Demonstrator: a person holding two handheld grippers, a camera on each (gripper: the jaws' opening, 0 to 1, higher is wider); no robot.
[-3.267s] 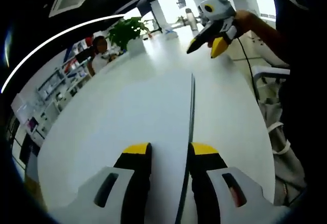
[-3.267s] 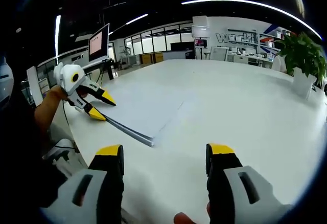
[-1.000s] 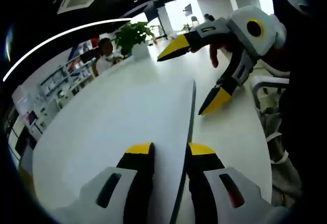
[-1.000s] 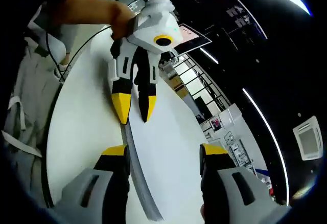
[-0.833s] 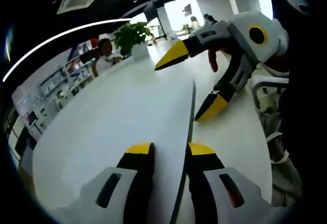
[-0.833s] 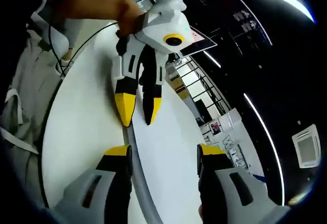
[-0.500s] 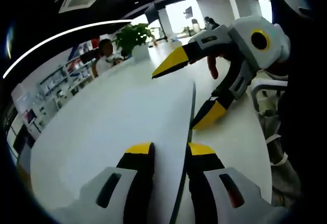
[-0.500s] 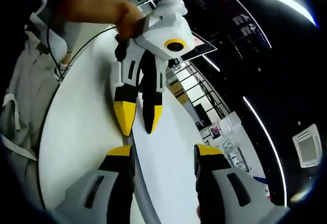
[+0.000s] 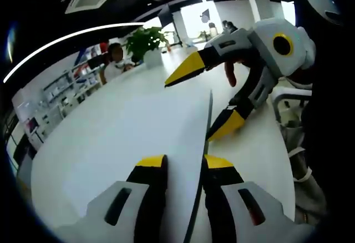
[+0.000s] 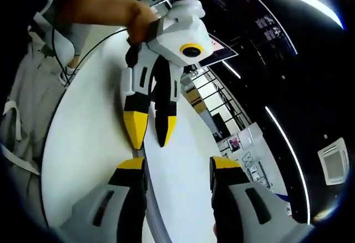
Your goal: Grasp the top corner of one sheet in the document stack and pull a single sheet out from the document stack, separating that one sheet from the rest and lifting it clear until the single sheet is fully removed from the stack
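Observation:
The white document stack (image 9: 166,121) lies on the white table (image 9: 252,148), its dark right edge running up from my left gripper (image 9: 184,162). That gripper's jaws stand close together with the stack's near edge between them, shut on it. My right gripper (image 9: 204,101) faces it from the far end, open, one yellow tip above the stack and one beside its edge. In the right gripper view, my right gripper (image 10: 178,165) straddles the stack (image 10: 177,182), whose grey edge passes by its left jaw. The left gripper (image 10: 151,132) points toward it, almost tip to tip.
A potted plant (image 9: 145,38) and a seated person (image 9: 113,60) are at the table's far end. A white chair (image 9: 294,96) stands by the table's right side. The person's arm (image 10: 94,4) and a cable (image 10: 72,65) hang off the table's edge (image 10: 55,143).
The right gripper has come from far down the table to the stack's end facing the left gripper, and its jaws have narrowed a little around the edge. The left gripper has kept its hold.

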